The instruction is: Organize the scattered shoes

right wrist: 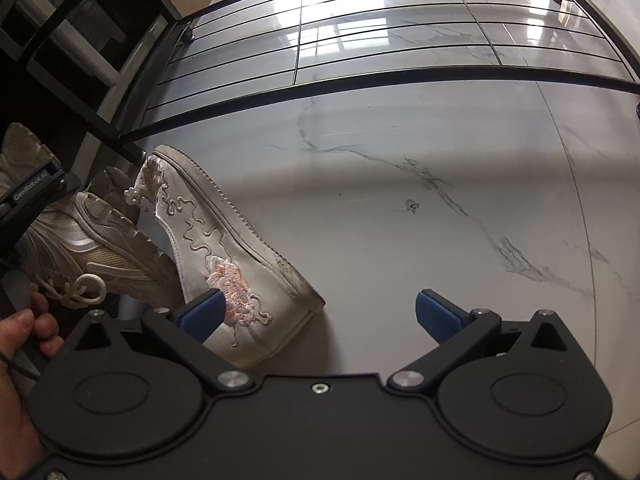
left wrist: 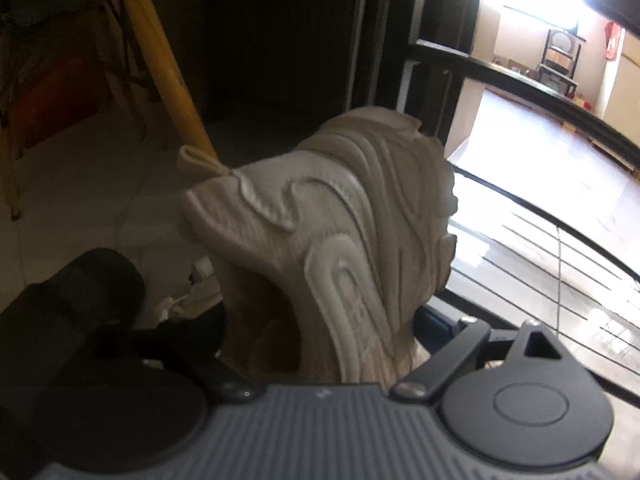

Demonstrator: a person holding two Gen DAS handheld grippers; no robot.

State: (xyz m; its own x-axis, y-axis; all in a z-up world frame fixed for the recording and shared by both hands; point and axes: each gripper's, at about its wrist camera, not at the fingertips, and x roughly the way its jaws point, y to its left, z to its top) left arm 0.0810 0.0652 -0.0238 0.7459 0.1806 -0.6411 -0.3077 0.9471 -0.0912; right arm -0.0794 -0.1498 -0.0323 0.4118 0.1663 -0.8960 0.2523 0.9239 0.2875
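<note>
In the left wrist view a beige sneaker (left wrist: 328,216) fills the middle, raised off the floor. My left gripper (left wrist: 328,344) is shut on it at its collar; the shoe hides most of both fingers. From the right wrist view, that gripper (right wrist: 36,188) shows at the left edge with the held sneaker (right wrist: 16,148) behind it. A second beige sneaker (right wrist: 96,252) lies on the floor below. Beside it a white embroidered shoe (right wrist: 224,240) leans on its side. My right gripper (right wrist: 320,312) is open, its left pad (right wrist: 204,308) over that shoe's heel.
A black wire shoe rack (right wrist: 360,80) stands low over the marble floor (right wrist: 440,208), its shelf (left wrist: 540,248) to the right of the held sneaker. A wooden chair leg (left wrist: 160,60) and a dark shoe-like shape (left wrist: 80,300) are at left. A hand (right wrist: 20,332) is nearby.
</note>
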